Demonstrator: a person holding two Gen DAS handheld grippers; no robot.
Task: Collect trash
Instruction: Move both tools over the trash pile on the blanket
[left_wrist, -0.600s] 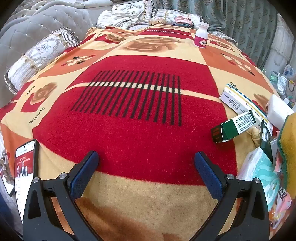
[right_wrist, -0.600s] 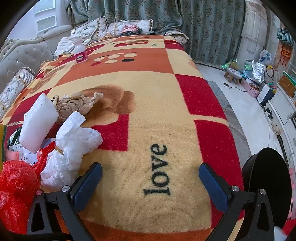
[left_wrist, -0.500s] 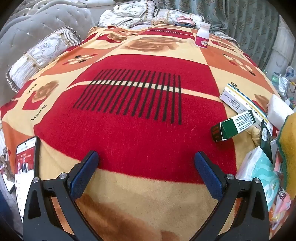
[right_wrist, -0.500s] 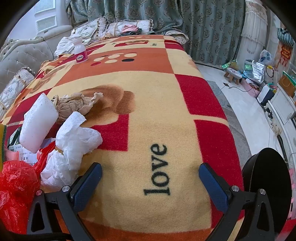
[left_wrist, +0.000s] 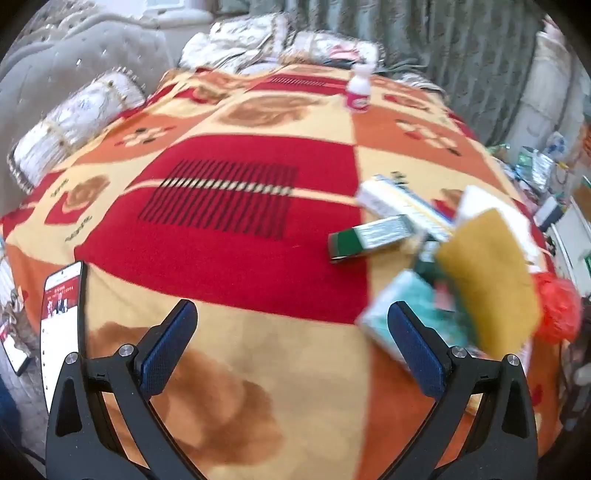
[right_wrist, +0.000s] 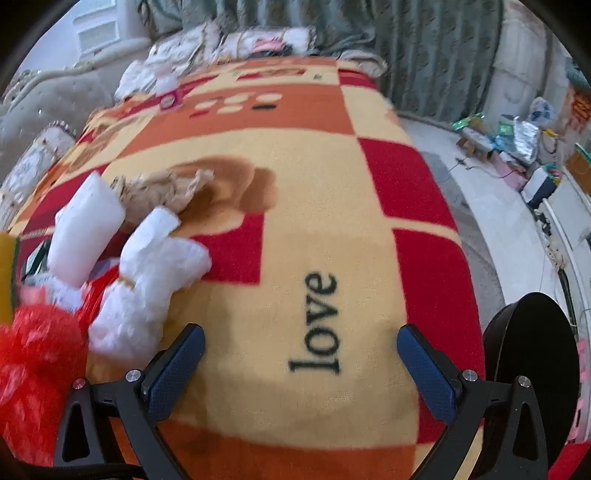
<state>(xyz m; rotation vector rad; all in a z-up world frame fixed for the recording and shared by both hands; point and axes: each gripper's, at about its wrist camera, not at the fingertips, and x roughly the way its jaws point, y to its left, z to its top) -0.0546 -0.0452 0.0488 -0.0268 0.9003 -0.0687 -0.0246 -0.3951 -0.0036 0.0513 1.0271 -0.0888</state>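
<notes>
Trash pile (left_wrist: 461, 258) on blanket (left_wrist: 240, 266) — bottle (left_wrist: 357, 94) behind

The word "love" is printed in black on the blanket (right_wrist: 295, 258), low in the right wrist frame's centre. Other labels are blurred.

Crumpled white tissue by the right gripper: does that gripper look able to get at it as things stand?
Probably yes. The right gripper is open and empty, and the crumpled white tissue lies on the blanket just beyond its left finger, uncovered on top, though a red plastic bag crowds it.
</notes>
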